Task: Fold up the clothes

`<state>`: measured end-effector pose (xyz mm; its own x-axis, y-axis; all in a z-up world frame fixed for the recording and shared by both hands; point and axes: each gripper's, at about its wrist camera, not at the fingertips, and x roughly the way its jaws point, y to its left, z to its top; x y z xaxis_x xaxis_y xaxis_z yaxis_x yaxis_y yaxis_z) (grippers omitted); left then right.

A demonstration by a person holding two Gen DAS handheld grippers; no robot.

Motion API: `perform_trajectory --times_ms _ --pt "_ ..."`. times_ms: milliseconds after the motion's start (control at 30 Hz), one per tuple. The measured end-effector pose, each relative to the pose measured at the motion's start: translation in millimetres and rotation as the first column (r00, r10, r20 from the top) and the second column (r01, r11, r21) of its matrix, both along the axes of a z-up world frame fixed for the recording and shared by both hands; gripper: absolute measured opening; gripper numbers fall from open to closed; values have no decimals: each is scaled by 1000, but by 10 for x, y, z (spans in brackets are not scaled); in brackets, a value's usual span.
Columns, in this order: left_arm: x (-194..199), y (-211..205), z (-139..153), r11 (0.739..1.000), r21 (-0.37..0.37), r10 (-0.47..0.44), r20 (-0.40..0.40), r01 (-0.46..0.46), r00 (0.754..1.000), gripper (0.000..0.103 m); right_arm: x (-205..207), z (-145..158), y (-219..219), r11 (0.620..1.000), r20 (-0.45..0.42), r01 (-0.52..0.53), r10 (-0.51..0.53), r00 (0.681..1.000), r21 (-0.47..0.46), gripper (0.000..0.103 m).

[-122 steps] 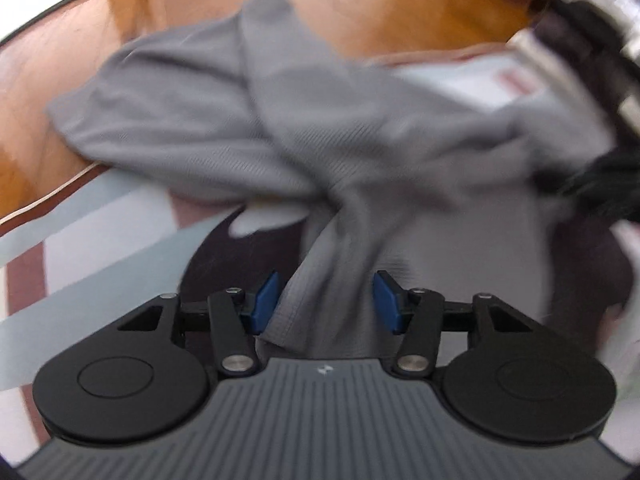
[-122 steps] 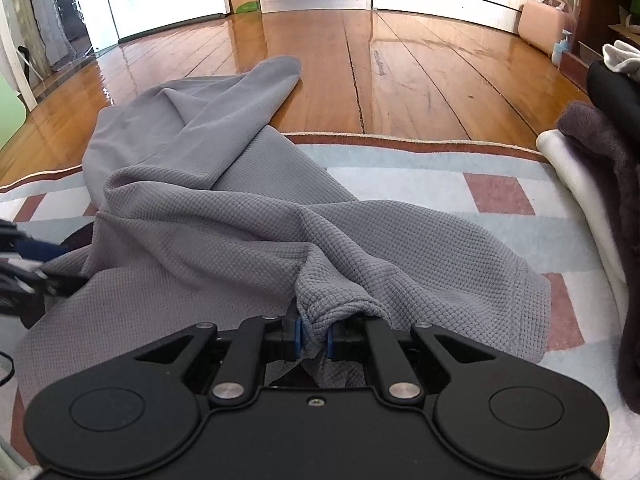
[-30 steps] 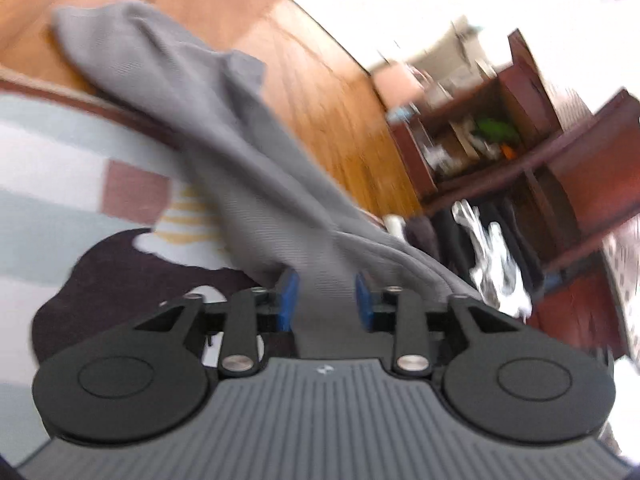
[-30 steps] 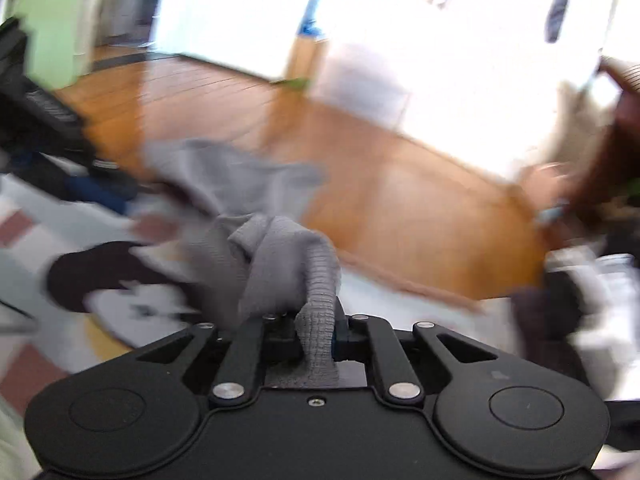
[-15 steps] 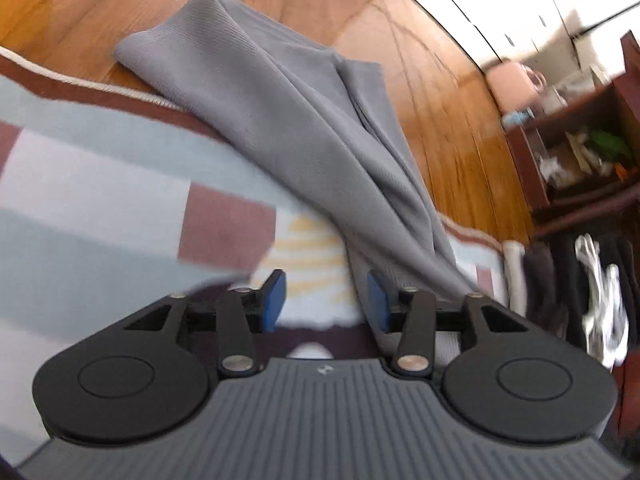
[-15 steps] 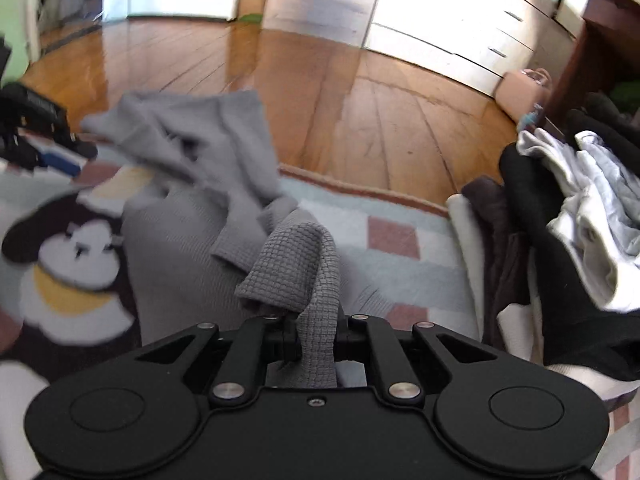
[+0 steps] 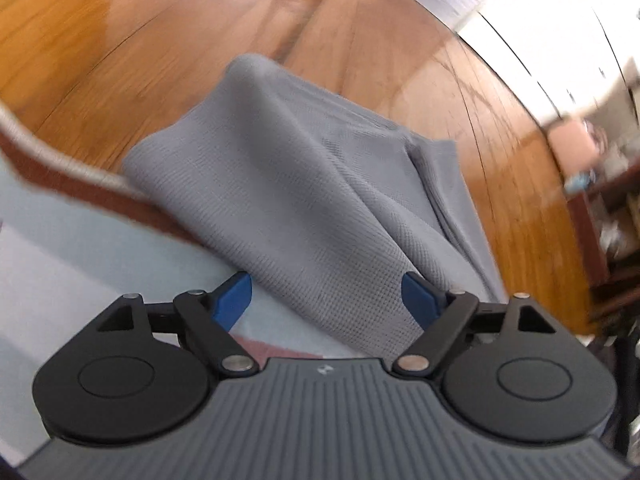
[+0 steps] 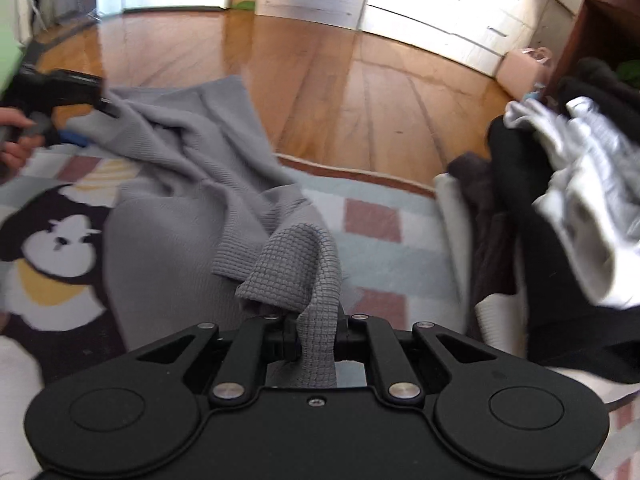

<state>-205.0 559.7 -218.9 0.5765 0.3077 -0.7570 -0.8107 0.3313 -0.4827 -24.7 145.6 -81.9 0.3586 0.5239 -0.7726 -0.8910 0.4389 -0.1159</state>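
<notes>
Grey garment (image 7: 320, 200) lies across the rug (image 7: 80, 248) edge; left gripper (image 7: 326, 298) has just opened wide, releasing it, right gripper (image 8: 316, 340) clamps its cuff for folding

no readable text, label, brand or number shows in either view; only a small pale mark on the left tool (image 7: 326, 300), illegible.

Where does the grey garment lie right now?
In the right wrist view, the grey garment sprawls left of centre, half on the patterned rug, half on the wooden floor.
</notes>
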Motion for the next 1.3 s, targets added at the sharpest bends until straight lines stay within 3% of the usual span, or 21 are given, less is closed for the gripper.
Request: perform_trajectory --times_ms 33,67,233,300,467,600,733,933,1133,1300 --pt "56 -5 0 999 28 -36 -19 37 999 52 -21 0 -22 1000 -12 -23 23 1000 13 12" --pt "141 -15 -5 996 41 -72 -67 75 995 1 -43 1 -45 999 -23 -46 47 999 25 12" --pt "373 -143 288 975 167 -134 -88 148 987 1 -83 44 -70 993 -68 -110 113 991 42 12" --pt "500 -135 432 965 177 -188 -45 194 981 1 -56 44 -58 993 -93 -110 115 989 50 12" --pt "1039 93 537 961 66 -268 -4 268 963 1 19 -19 -7 994 -92 -109 111 990 26 12" --pt "1334 320 325 965 -21 -261 -35 260 965 1 145 -75 -4 997 -102 -75 78 992 32 12" --pt "1518 461 116 960 -90 -264 2 263 964 1 227 -119 -57 997 -107 -77 78 991 15 12" --pt "1626 520 38 956 -87 -284 -16 282 959 3 285 -178 -79 996 -124 -93 92 988 -2 13" --pt "1724 536 0 971 -93 -229 -103 220 968 17 271 -196 -90 995 -127 -98 96 987 -8 13" --pt "1688 562 -26 980 -99 -177 -39 172 983 37 264 -231 -114 995 -131 -99 97 987 -13 13"
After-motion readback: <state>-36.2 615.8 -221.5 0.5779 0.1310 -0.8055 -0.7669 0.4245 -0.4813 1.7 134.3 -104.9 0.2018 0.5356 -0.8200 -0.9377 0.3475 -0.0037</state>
